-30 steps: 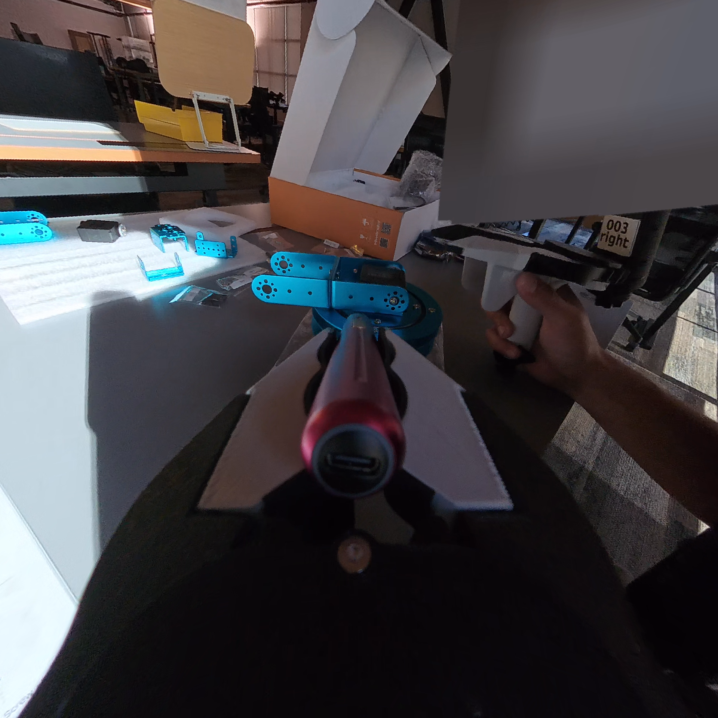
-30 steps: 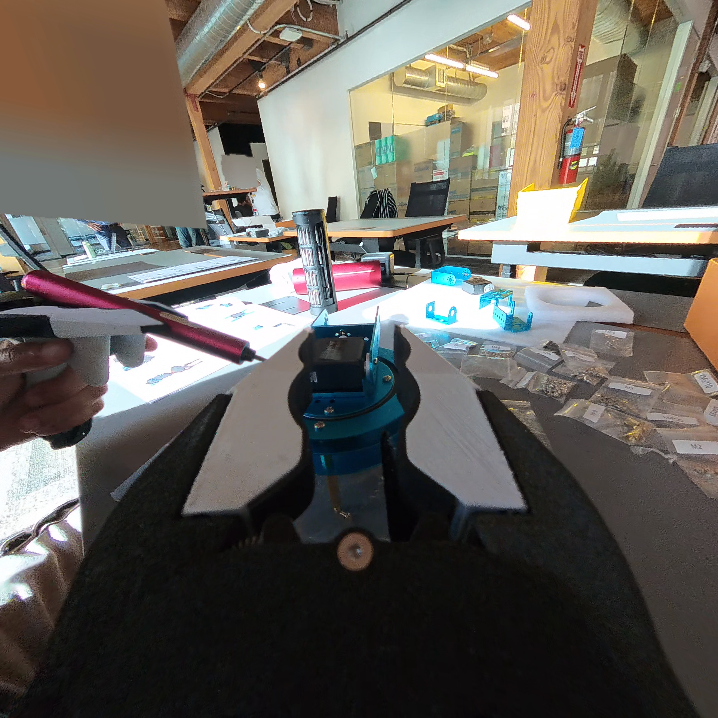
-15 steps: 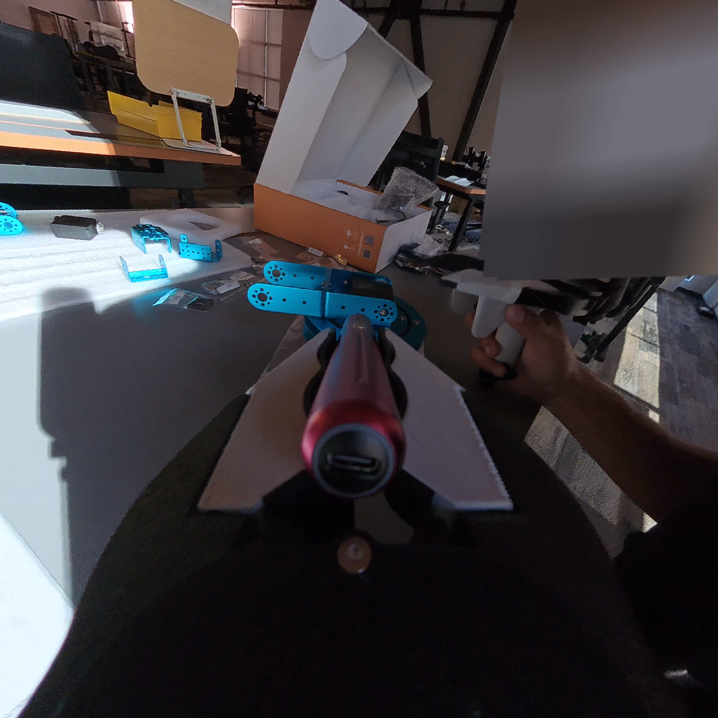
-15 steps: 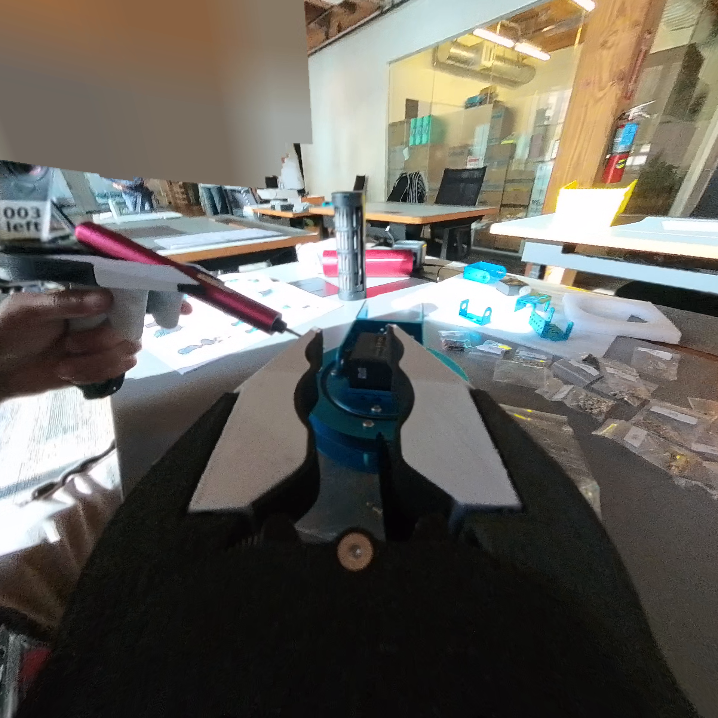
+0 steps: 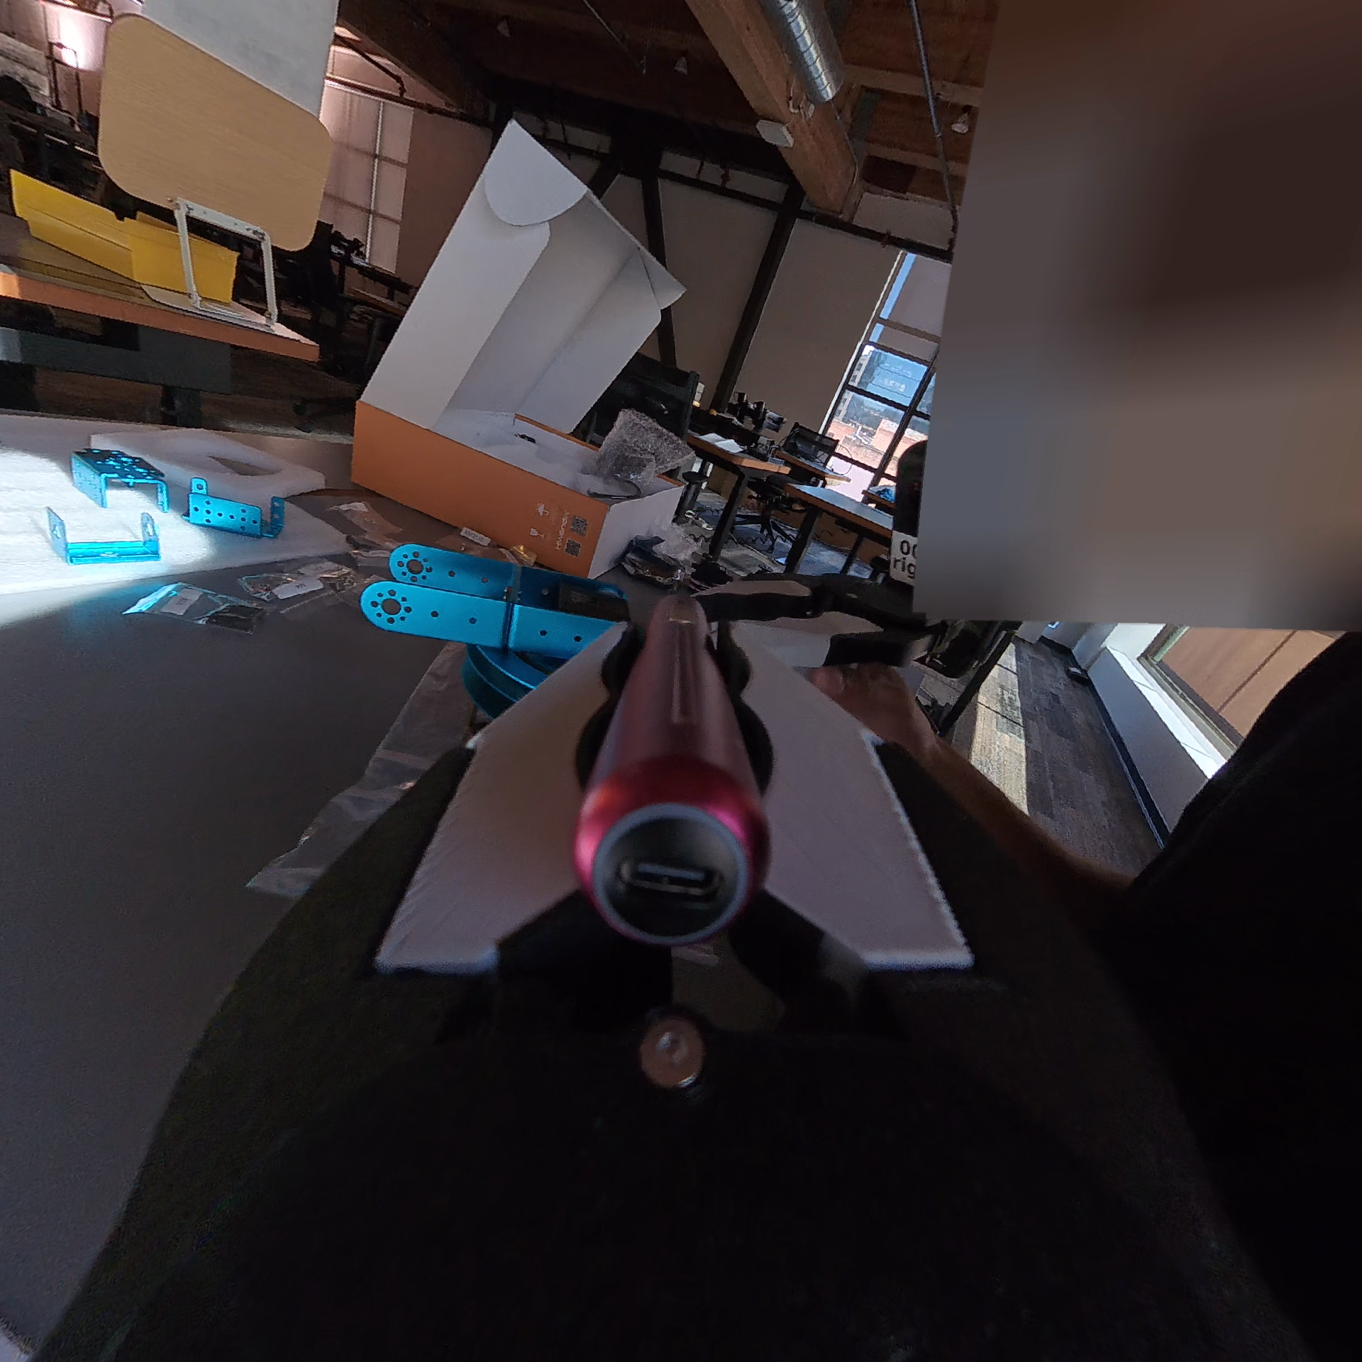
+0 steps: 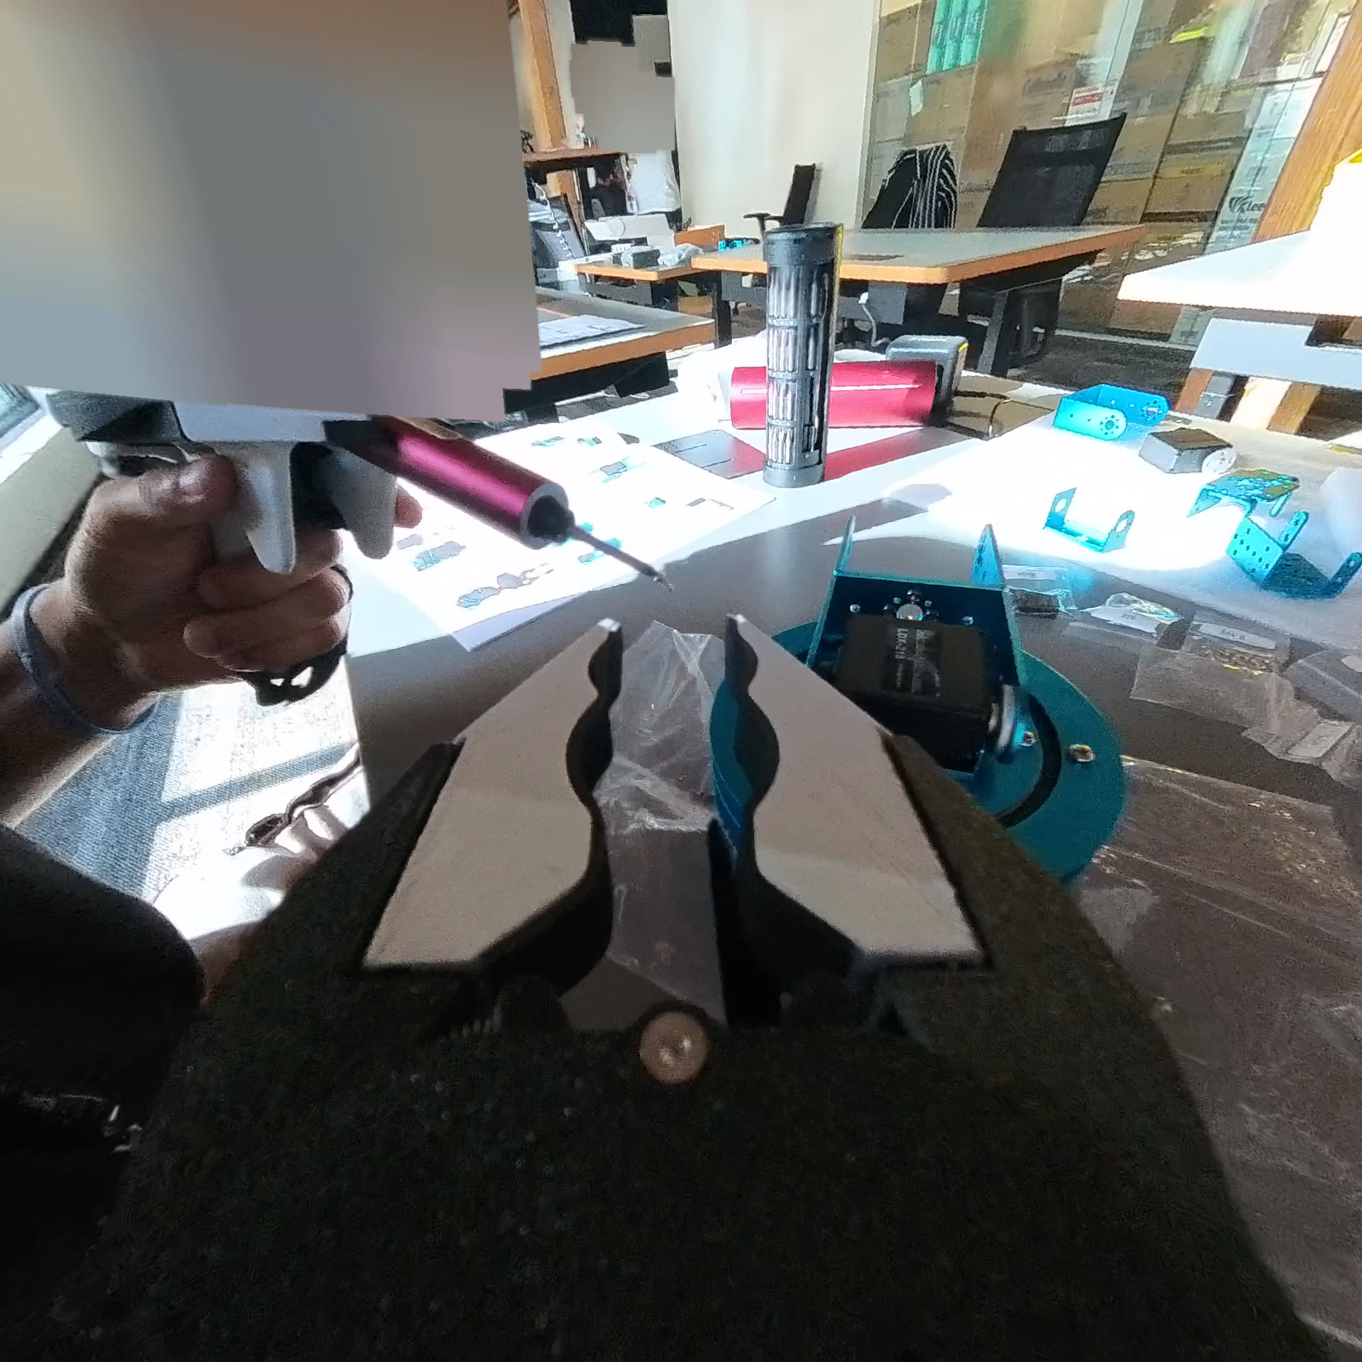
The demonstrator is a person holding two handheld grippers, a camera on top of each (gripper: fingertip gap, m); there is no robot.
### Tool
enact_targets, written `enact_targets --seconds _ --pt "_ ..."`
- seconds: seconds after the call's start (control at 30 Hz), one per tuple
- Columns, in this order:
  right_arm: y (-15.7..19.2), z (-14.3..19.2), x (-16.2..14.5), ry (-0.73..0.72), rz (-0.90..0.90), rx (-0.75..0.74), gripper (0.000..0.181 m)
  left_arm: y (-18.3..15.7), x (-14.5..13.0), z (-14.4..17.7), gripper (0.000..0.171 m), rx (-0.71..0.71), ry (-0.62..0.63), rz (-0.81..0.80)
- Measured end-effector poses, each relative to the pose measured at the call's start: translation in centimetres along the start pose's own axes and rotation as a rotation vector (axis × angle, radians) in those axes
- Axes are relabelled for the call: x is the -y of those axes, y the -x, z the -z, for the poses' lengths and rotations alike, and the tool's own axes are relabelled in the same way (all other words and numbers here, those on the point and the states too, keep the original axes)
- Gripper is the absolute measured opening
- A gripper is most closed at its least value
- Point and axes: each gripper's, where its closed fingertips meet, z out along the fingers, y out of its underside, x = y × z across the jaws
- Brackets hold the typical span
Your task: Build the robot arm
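My left gripper [image 5: 672, 643] is shut on a magenta electric screwdriver [image 5: 667, 744], which lies along its fingers with the bit pointing forward. In the right wrist view the screwdriver [image 6: 472, 475] hovers over the table, its tip just left of a blue metal assembly [image 6: 921, 685]. The assembly is a black servo in a blue bracket on a round blue base [image 6: 1069, 803]. In the left wrist view the assembly [image 5: 501, 612] sits left of the screwdriver tip. My right gripper [image 6: 672, 626] is open and empty above a clear plastic bag [image 6: 663, 722], with the base beside its right finger.
An open orange-and-white box [image 5: 508, 472] stands behind the assembly. Blue brackets [image 5: 103, 531] lie on white foam to the left. A black cylindrical holder [image 6: 800, 354], a red case [image 6: 870, 394], printed sheets [image 6: 531, 545] and small part bags [image 6: 1216, 648] lie around. Spacing between my two grippers at the tips: around 11 cm.
My right gripper has opened off the blue base and drawn back to the left. My left gripper has swung right with the screwdriver, so its tip is off the assembly.
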Motion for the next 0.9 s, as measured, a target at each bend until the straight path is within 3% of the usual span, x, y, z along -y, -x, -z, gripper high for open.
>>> enact_targets --seconds 0.27,0.43,0.53,0.63,0.73,0.9 --pt "1.6 0.8 1.2 -0.106 -0.147 0.165 0.028 -0.7 0.0 -0.1 0.020 -0.030 -0.014 0.006" --pt "0.5 0.8 0.5 -0.075 -0.123 0.105 0.028 -0.3 -0.2 -0.3 0.019 0.004 -0.008 -0.034" --pt "-1.8 1.8 0.8 -0.093 -0.094 -0.010 0.029 0.7 -1.1 -0.8 0.020 0.076 0.018 -0.131" --pt "-4.8 3.0 0.8 -0.109 -0.041 -0.167 0.053 1.4 -2.3 -1.5 0.021 0.121 0.020 -0.158" --pt "-5.5 2.4 -0.6 -0.039 -0.025 -0.199 0.076 1.3 -3.2 -2.2 0.020 0.117 0.005 -0.125" --pt "-5.1 1.3 -1.6 -0.009 0.023 -0.210 0.074 0.8 -3.0 -2.3 0.020 0.135 -0.048 -0.171"
